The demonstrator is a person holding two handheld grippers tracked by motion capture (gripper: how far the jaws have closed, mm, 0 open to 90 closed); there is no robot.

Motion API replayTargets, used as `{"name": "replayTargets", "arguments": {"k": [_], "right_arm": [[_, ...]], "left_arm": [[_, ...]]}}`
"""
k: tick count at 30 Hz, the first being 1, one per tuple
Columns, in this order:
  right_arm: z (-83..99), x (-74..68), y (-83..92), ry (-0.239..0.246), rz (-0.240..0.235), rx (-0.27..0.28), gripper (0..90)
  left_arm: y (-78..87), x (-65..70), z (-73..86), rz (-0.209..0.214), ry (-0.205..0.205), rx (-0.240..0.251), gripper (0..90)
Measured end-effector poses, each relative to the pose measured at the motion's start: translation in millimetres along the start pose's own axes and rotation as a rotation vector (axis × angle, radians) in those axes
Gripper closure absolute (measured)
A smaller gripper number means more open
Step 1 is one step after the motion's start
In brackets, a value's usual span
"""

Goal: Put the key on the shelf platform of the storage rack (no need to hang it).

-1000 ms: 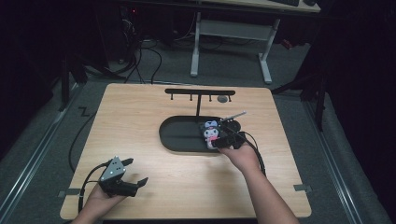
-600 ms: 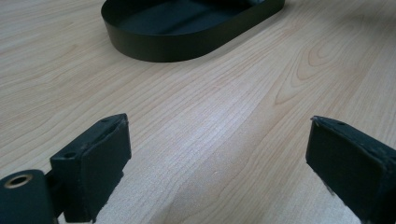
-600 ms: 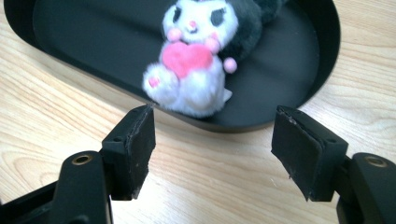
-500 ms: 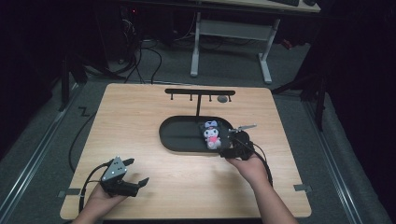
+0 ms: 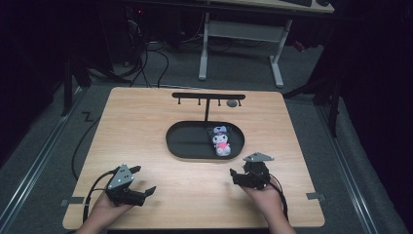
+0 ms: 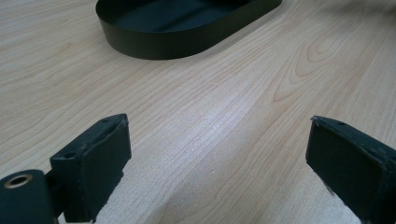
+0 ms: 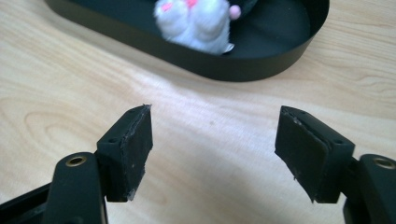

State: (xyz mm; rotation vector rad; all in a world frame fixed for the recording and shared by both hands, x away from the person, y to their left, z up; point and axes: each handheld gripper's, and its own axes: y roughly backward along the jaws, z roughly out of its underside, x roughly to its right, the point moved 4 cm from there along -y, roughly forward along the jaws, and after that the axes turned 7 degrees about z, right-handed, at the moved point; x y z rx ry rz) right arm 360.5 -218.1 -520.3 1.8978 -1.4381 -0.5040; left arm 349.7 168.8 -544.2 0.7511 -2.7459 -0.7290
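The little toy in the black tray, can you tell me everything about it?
The toy is a small soft plush doll, white with pink patches and a dark top. It lies in the right end of the oval black tray, feet toward the near rim. In the right gripper view its fuzzy white feet rest on the tray floor. Nothing grips it.

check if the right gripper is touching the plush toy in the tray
Apart. In the right gripper view the open right gripper has bare table between its jaws, and the plush toy lies beyond in the black tray.
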Motion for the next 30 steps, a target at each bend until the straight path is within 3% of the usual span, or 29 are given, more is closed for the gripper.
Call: {"name": "replayTargets", "arguments": {"k": [9,12,15,22,30], "right_arm": [[37.1,-14.2,4.5,-0.017,0.028,0.093,24.2],[46.4,-18.6,13.3,0.016,0.027,0.143,24.2],[50.1,-18.3,21.6,-0.002,0.037,0.179,23.9],[54.3,-9.2,23.3,-0.049,0.032,0.186,23.5],[56.1,-4.5,23.3,-0.062,0.039,0.183,23.4]], "left_arm": [[-1.8,2.6,-2.2,0.011,-0.021,-0.004,7.5],[-3.2,3.0,-3.8,0.016,-0.024,0.003,7.5],[-4.7,4.5,-4.0,0.021,-0.034,-0.003,7.5],[-5.4,5.1,-4.1,0.021,-0.034,-0.013,7.5],[-6.0,3.8,-4.1,0.021,-0.031,-0.009,7.4]]}}
